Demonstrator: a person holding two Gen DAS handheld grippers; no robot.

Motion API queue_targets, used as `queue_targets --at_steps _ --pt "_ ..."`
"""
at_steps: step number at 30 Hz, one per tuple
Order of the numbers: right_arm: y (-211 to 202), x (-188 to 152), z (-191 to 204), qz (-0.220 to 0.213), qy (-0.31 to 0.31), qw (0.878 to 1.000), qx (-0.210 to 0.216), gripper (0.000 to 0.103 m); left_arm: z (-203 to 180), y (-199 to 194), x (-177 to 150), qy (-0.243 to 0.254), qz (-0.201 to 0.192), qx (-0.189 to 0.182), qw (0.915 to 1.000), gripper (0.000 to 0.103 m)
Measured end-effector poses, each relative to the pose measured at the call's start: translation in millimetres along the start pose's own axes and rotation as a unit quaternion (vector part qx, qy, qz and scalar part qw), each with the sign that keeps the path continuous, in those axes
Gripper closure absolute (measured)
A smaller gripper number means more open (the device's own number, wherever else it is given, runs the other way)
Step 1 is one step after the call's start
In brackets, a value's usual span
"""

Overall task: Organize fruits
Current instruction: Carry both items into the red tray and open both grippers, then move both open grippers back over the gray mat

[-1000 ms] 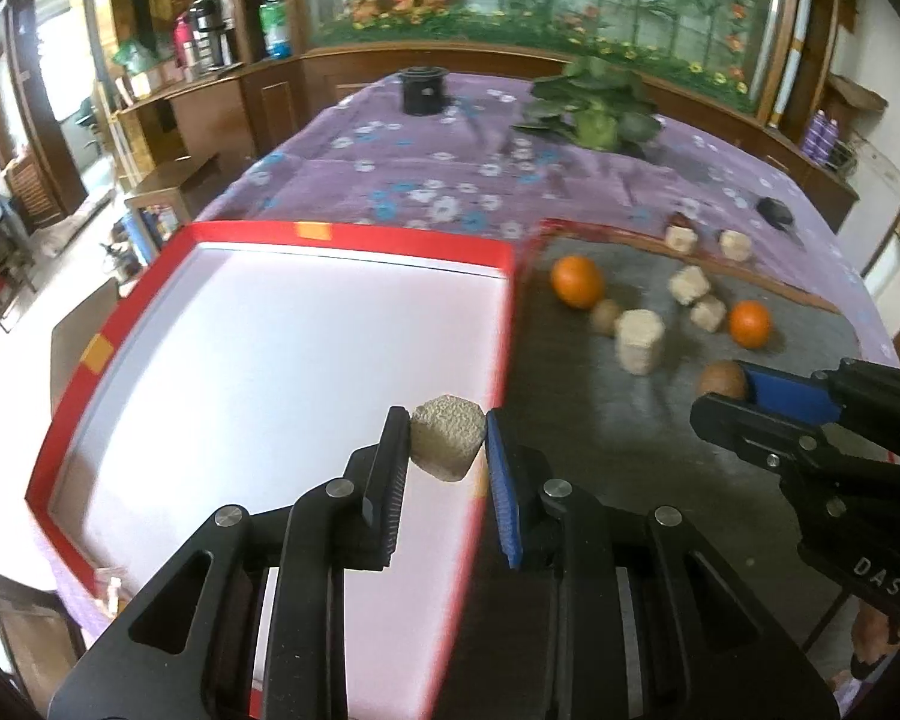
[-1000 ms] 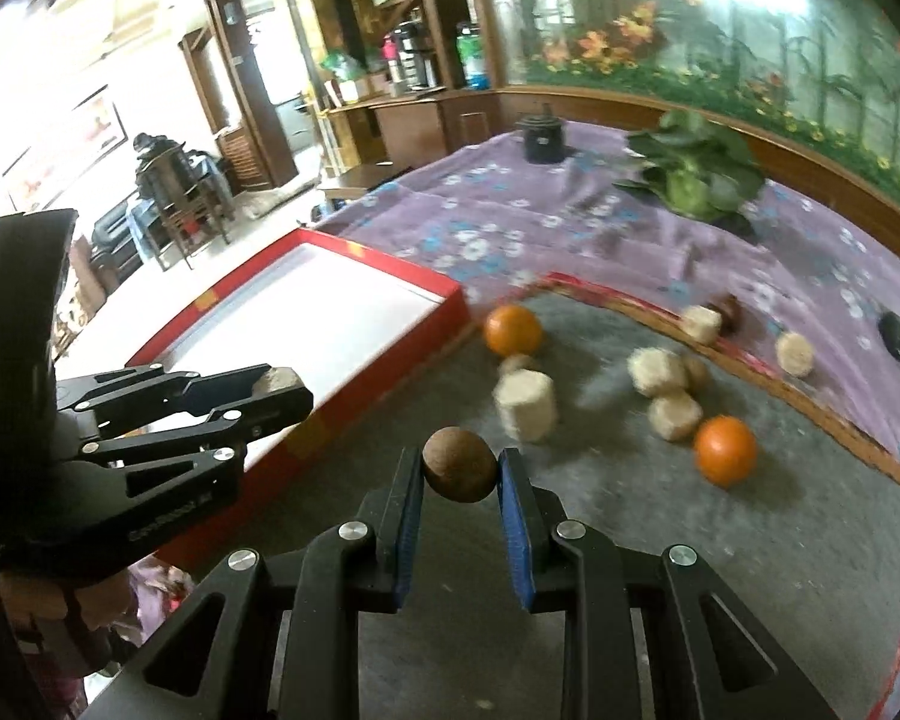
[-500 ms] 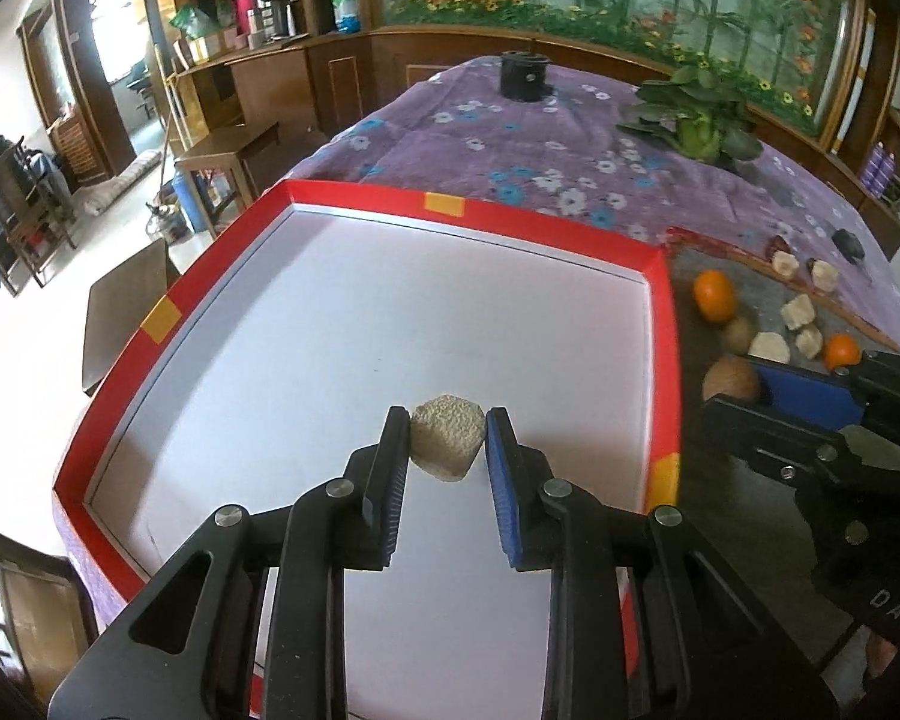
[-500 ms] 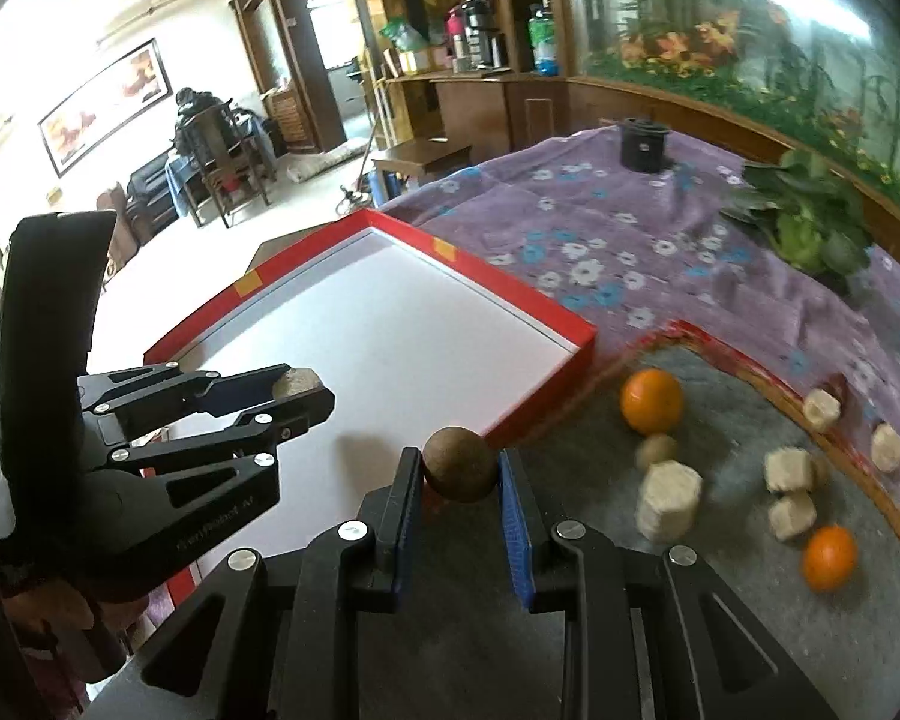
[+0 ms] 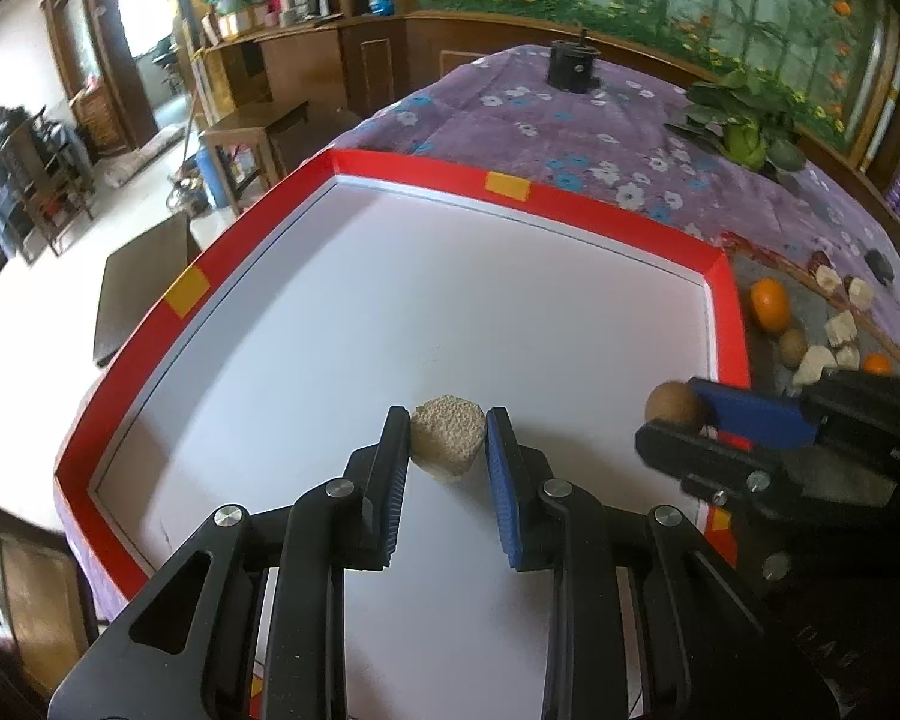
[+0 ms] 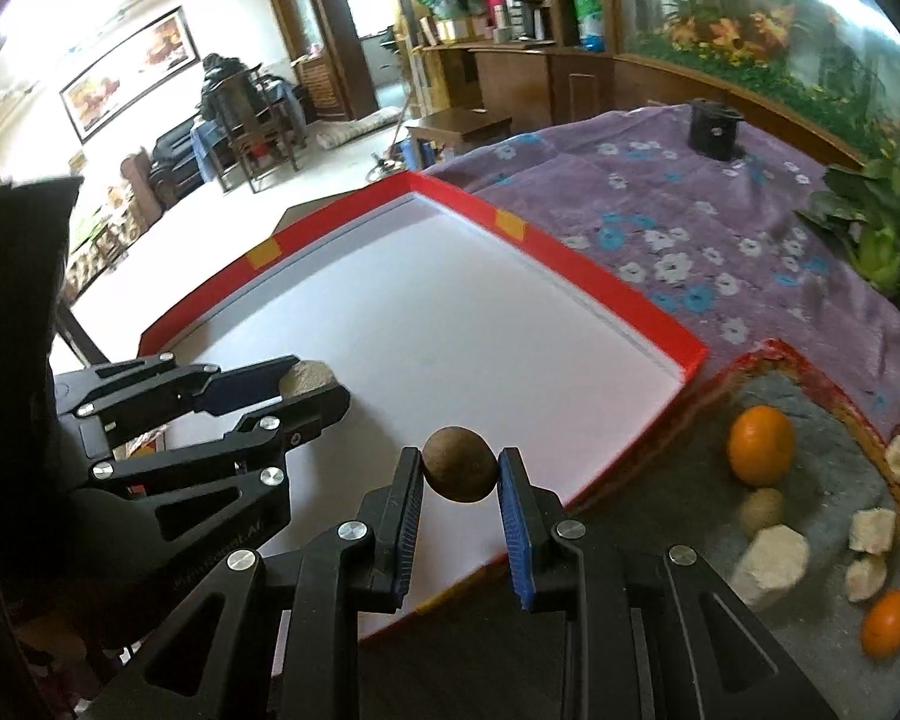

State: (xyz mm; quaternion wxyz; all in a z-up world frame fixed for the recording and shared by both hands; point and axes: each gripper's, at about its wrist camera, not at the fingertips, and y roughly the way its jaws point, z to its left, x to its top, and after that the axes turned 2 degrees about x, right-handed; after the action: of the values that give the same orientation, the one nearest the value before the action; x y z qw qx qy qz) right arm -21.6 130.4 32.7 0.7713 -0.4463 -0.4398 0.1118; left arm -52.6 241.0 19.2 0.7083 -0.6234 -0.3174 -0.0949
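My left gripper (image 5: 448,441) is shut on a beige rough chunk (image 5: 448,437) and holds it over the white floor of the red-rimmed tray (image 5: 426,171). My right gripper (image 6: 459,471) is shut on a round brown fruit (image 6: 459,471) above the tray's (image 6: 660,324) near right edge. The right gripper also shows in the left wrist view (image 5: 681,420), with the brown fruit (image 5: 669,403). The left gripper with its chunk shows in the right wrist view (image 6: 312,381). Oranges (image 6: 759,444) (image 6: 885,624), a small brown fruit (image 6: 761,509) and beige chunks (image 6: 771,564) lie on a grey mat (image 6: 822,438).
A purple flowered cloth (image 6: 690,210) covers the table. A black pot (image 6: 714,126) and a leafy green plant (image 6: 876,228) stand at its far side. Chairs, a stool and cabinets stand on the floor beyond the table's left edge.
Both grippers have moved left from over the grey mat to over the red tray, each keeping its hold. The mat's fruits now lie farther right.
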Motion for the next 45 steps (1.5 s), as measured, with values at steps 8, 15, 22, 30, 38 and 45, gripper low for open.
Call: queue_targets --at_steps 8,15,22,30,38,45 --pt "-7 -2 -1 -0.015 0.013 1.0 0.023 0.067 3 -1 -2 -0.015 0.007 0.007 0.9998 0.077" --pt "-43 -13 -13 -0.043 0.036 0.998 -0.005 0.066 -5 -15 -1 -0.016 -0.009 0.001 0.9998 0.057" --pt "-82 -35 -29 -0.064 0.035 0.996 -0.056 0.05 -31 -39 2 0.007 -0.048 -0.001 0.9988 0.041" --pt "-119 -79 -54 -0.07 0.059 0.99 -0.107 0.042 -78 -50 2 0.044 -0.051 -0.038 0.997 0.041" --pt "-154 -129 -100 -0.094 0.135 0.979 -0.12 0.04 -136 -48 1 0.084 -0.035 -0.094 0.9914 0.041" --pt "-165 -144 -119 -0.094 0.149 0.975 -0.137 0.04 -172 -32 0 0.093 -0.016 -0.112 0.9892 0.041"
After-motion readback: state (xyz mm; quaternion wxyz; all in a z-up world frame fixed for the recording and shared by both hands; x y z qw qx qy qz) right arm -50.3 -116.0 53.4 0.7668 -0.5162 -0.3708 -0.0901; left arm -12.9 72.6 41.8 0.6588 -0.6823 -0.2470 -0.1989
